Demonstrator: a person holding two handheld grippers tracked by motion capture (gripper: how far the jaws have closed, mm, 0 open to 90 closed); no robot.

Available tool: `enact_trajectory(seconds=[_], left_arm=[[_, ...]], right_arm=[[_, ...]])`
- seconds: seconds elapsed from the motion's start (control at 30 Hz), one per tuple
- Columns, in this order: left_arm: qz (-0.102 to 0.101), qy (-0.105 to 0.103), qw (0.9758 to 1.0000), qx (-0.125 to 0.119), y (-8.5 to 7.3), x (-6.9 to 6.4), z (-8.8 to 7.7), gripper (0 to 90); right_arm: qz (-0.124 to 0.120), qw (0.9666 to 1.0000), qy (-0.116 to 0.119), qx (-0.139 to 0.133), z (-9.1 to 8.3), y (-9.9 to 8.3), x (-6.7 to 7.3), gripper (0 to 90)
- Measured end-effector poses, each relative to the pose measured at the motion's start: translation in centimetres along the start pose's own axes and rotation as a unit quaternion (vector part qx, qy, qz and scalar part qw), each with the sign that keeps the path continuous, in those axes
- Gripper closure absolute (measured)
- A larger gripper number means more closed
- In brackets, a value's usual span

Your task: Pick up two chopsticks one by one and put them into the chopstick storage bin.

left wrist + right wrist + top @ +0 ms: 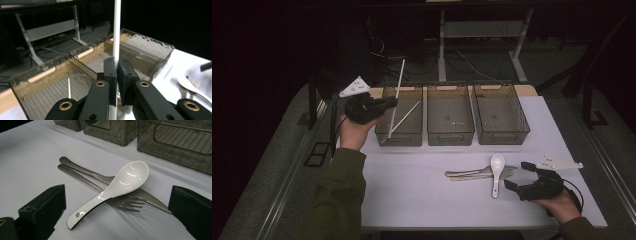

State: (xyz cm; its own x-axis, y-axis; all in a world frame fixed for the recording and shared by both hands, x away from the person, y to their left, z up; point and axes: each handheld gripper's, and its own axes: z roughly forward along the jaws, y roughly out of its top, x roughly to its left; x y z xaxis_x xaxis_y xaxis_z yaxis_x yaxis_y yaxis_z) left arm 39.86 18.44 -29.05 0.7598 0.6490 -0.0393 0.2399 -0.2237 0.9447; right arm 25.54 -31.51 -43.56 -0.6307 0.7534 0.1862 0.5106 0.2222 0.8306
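Observation:
My left gripper (393,102) is shut on a white chopstick (399,80), holding it nearly upright above the left bin (399,136). In the left gripper view the chopstick (116,30) rises from between the closed jaws of that gripper (117,67). A second white chopstick (406,118) leans inside the same bin. Near the table's front right, my right gripper (518,175) stands open beside a white ceramic spoon (497,164). The spoon (125,180) lies across a metal fork (127,203) and a knife (147,196), just ahead of the open jaws of the right gripper (120,203).
Three clear smoky bins stand in a row at the table's far edge: the left one, a middle bin (450,136) and a right bin (502,136). A white cloth (412,190) covers the table. Desk legs and cables lie on the floor behind.

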Motion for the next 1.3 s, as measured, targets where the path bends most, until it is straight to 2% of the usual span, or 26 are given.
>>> enact_trajectory(seconds=[0.17, 0.23, 0.47, 0.6, 0.77, 1.0, 1.23, 1.3], left_arm=[[-0.009, 0.011, 0.9999, -0.007, 0.3, 1.3, 1.0, 84.5], [-0.005, 0.014, 0.9999, -0.005, 0.2, 1.6, 1.4, 84.5], [-0.011, 0.029, 0.9994, 0.017, -1.0, 2.8, 2.7, 84.4], [-0.021, 0.033, 0.9988, 0.030, -1.8, 3.2, 3.3, 84.4], [-0.023, 0.042, 0.9972, 0.058, -3.2, 3.7, 4.0, 84.4], [-0.036, 0.051, 0.9941, 0.088, -5.2, 4.5, 4.4, 84.4], [-0.047, 0.052, 0.9908, 0.115, -6.5, 4.9, 4.8, 84.3], [-0.050, 0.052, 0.9909, 0.114, -6.7, 5.0, 5.0, 84.1]], right_arm=[[-0.001, 1.0000, 0.000, -0.001, 0.0, 0.0, 0.0, 1.3], [-0.001, 1.0000, 0.001, -0.001, 0.0, 0.0, 0.0, 1.3], [0.000, 1.0000, 0.000, -0.001, -0.1, 0.0, 0.0, 1.3], [-0.001, 1.0000, 0.001, -0.001, -0.1, 0.0, 0.0, 1.3], [0.000, 1.0000, 0.000, -0.001, -0.1, 0.0, 0.0, 1.3], [0.001, 1.0000, 0.000, -0.002, -0.1, -0.1, 0.0, 1.3], [0.002, 1.0000, -0.001, -0.001, -0.1, -0.1, 0.0, 1.3], [0.001, 1.0000, 0.000, -0.001, -0.1, -0.1, 0.0, 1.3]])
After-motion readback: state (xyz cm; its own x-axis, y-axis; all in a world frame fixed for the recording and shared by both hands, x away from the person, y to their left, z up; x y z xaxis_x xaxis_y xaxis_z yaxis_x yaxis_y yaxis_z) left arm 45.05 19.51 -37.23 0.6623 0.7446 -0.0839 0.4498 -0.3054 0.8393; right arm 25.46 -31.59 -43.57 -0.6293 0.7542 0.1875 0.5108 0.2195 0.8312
